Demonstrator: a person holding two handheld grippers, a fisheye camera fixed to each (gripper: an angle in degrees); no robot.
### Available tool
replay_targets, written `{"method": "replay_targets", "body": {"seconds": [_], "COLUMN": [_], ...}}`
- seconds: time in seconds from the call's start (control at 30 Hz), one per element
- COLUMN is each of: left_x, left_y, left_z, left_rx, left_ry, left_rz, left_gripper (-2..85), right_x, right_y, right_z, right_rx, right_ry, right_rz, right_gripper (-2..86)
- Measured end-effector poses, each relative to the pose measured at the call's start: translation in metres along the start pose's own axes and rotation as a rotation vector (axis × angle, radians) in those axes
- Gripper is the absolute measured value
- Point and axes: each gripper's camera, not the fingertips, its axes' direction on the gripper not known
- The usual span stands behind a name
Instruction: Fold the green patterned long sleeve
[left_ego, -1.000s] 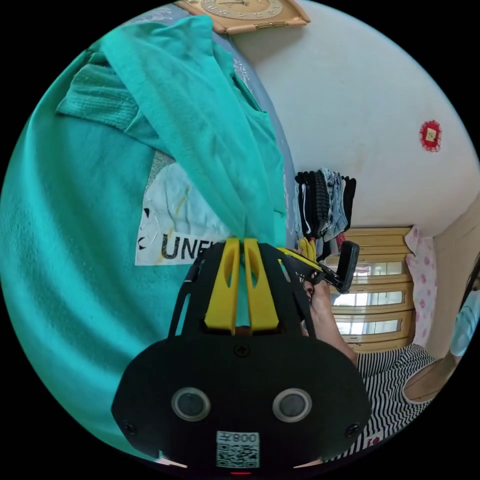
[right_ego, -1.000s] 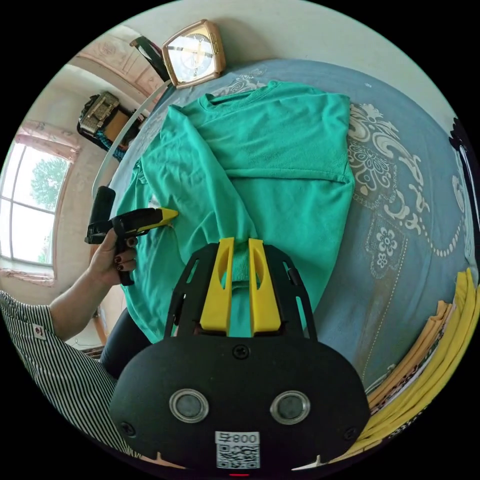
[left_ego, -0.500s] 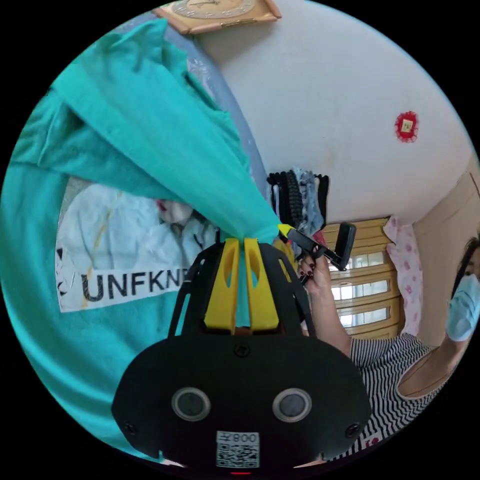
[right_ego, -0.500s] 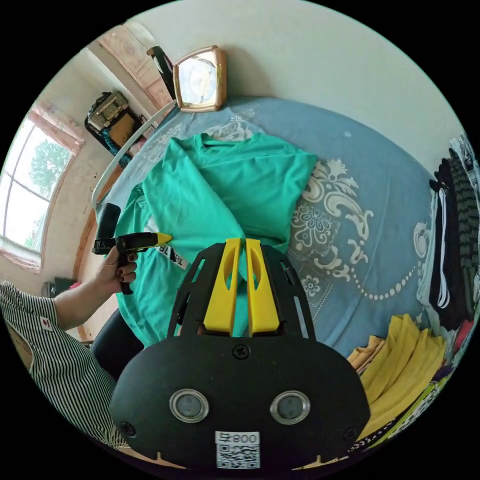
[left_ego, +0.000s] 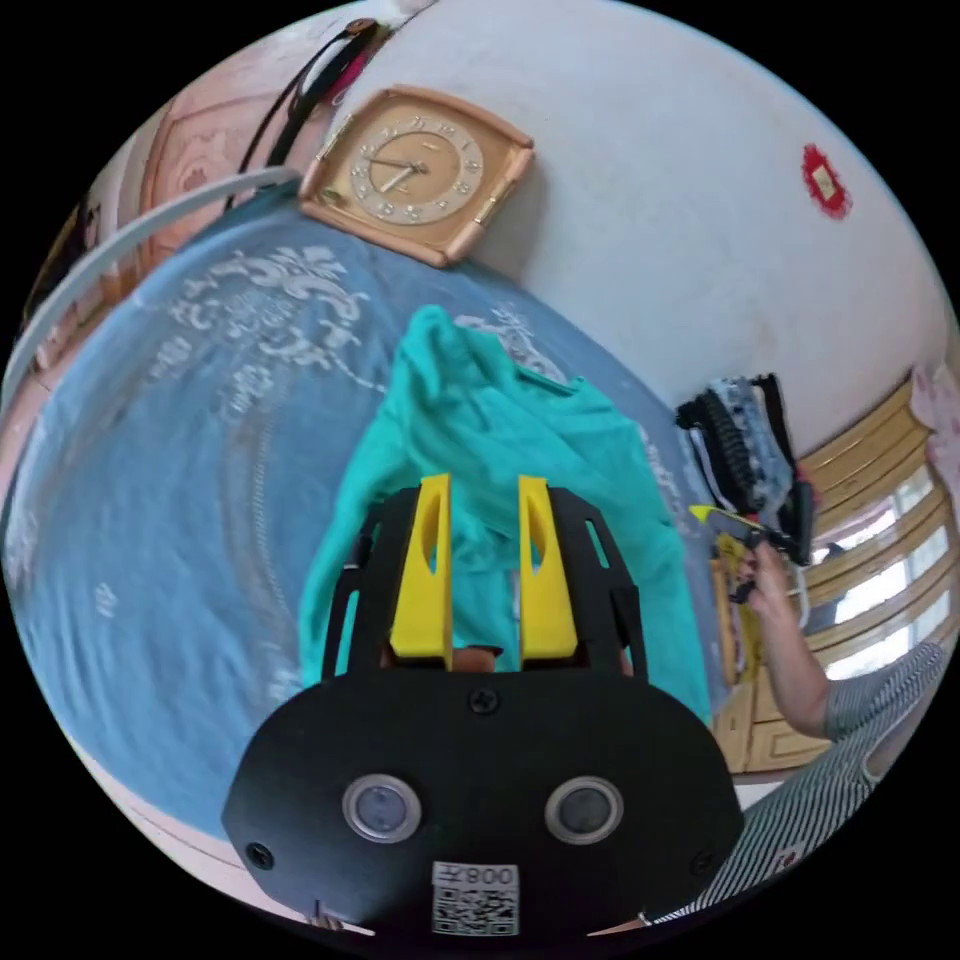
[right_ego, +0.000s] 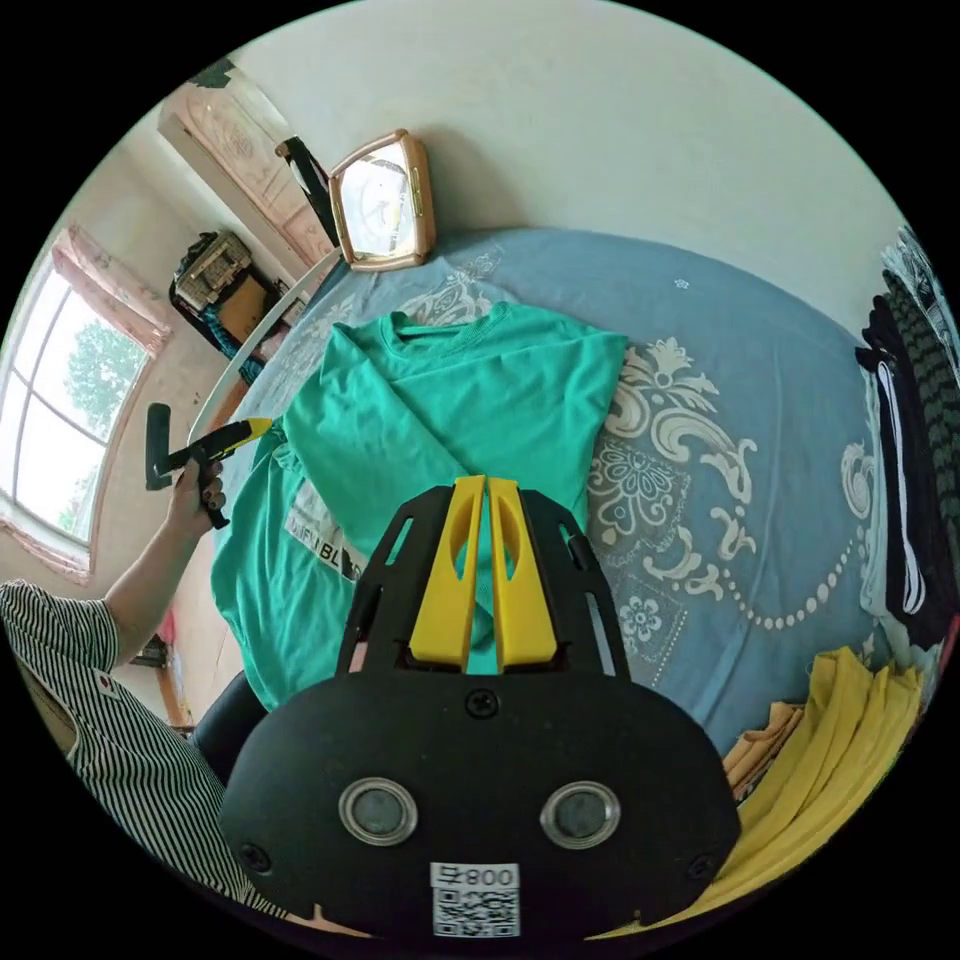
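Your right gripper (right_ego: 486, 490) has its yellow jaws pressed together on a pinch of the green shirt (right_ego: 450, 400), near the lower edge of the folded part, probably to keep that layer from sliding. Your left gripper (left_ego: 483, 495) hangs with its jaws spread and nothing between them, above the shirt; in the right gripper view you hold it off the shirt's far side, beside the window (right_ego: 60, 400). The shirt lies on the blue patterned bedspread (right_ego: 740, 400), collar toward the clock (right_ego: 385, 205) against the wall, one sleeve crossed over the body and a printed patch showing below it. The free hand looks ready to take the next edge.
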Motion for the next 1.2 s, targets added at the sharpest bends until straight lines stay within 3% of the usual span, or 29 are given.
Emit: {"method": "replay_targets", "body": {"seconds": [0.07, 0.2, 0.43, 0.73, 1.03, 1.2], "left_x": [-0.010, -0.012, 0.005, -0.004, -0.046, -0.086], "left_y": [-0.017, -0.020, 0.002, 0.013, 0.013, 0.010], "left_z": [0.010, 0.035, 0.023, -0.005, -0.058, -0.054], "left_rx": [-0.059, -0.161, -0.074, 0.002, 0.130, 0.122], "left_ry": [-0.134, -0.204, -0.215, -0.141, -0.022, 0.001], "left_rz": [0.015, 0.061, 0.108, 0.103, 0.036, -0.048], "left_gripper": [10.1, 8.1, 4.0, 3.0, 2.4, 2.2], "right_x": [-0.018, -0.061, -0.152, -0.205, -0.238, -0.261], "right_y": [-0.027, -0.083, -0.205, -0.269, -0.307, -0.319], "right_z": [0.018, 0.057, 0.148, 0.233, 0.205, 0.243], "right_rx": [0.029, 0.049, -0.023, -0.191, -0.067, -0.135], "right_ry": [-0.071, -0.163, -0.281, -0.237, -0.379, -0.304], "right_rz": [-0.038, -0.155, -0.307, -0.308, -0.352, -0.359], "right_gripper": [4.3, 5.5, 6.9, 3.7, 0.4, 0.4]}}
